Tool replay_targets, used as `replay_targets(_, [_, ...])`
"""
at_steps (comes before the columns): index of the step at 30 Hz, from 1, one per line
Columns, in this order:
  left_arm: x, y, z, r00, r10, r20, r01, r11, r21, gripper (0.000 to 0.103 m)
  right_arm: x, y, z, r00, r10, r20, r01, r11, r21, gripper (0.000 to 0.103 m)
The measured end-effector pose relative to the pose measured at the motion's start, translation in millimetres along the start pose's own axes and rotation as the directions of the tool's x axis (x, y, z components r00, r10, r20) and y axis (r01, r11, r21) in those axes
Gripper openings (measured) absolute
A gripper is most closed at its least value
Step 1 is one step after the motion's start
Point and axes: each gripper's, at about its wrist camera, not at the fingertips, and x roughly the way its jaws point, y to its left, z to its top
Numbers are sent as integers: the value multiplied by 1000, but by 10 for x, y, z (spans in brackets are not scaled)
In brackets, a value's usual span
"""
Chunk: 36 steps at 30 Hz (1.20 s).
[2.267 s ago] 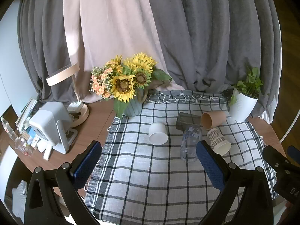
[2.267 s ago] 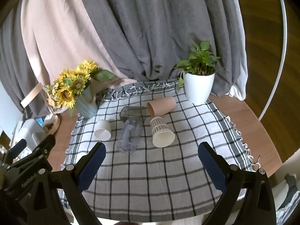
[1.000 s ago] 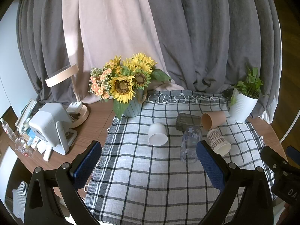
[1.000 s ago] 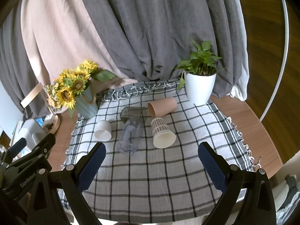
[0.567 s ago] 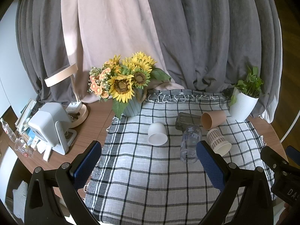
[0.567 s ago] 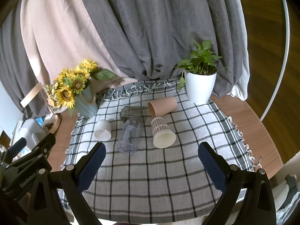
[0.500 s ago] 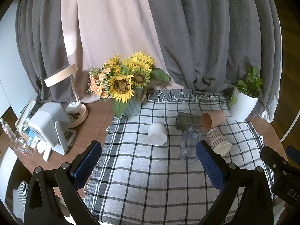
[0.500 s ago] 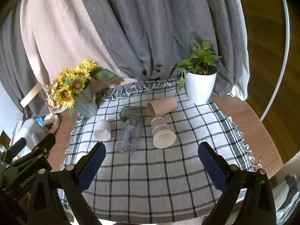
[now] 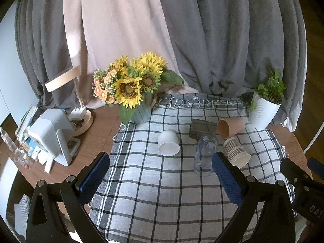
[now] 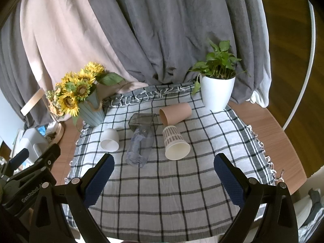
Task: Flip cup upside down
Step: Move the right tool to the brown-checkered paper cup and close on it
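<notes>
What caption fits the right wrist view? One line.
Open right gripper hovers before five cups lying sideways on checked cloth.

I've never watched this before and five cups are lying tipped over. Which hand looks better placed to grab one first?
Probably the right. The right gripper is open and frames the checked paper cup, whose mouth faces it. The left gripper is open too, with the small white cup ahead, so it is close.

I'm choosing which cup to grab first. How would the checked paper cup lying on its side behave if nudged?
The checked paper cup lies on its side on the plaid cloth, so it would probably roll in a curve, being tapered. It looks thin and empty, so likely light and easily crushed.
</notes>
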Motion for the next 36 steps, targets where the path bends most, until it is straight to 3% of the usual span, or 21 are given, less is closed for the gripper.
replay_targets(7, [430,-112,6,994,33,-108,-37,999,-31,103,373,-147,-10,999,1,-50,-1,1000,-3,99])
replay_targets(13, [836,-265,38,983,60,-176,-66,997,-30,103,903,-249,241,984,33,-173,-33,999,0,99])
replay_targets(17, [1127,-353,69,970,63,-234,-75,996,-46,103,1370,-260,378,959,45,-280,-56,998,-32,99])
replay_targets(28, [1789,-467,-31,923,56,-381,-101,990,-101,103,2583,-247,464,847,19,-531,-69,995,-74,96])
replay_targets(31, [1866,-492,-52,918,60,-393,-107,989,-99,103,2837,-231,432,820,7,-572,-63,995,-79,90])
replay_targets(36, [1918,-532,-66,913,67,-402,-108,991,-81,103,3109,-175,322,793,-18,-610,-59,993,-106,81])
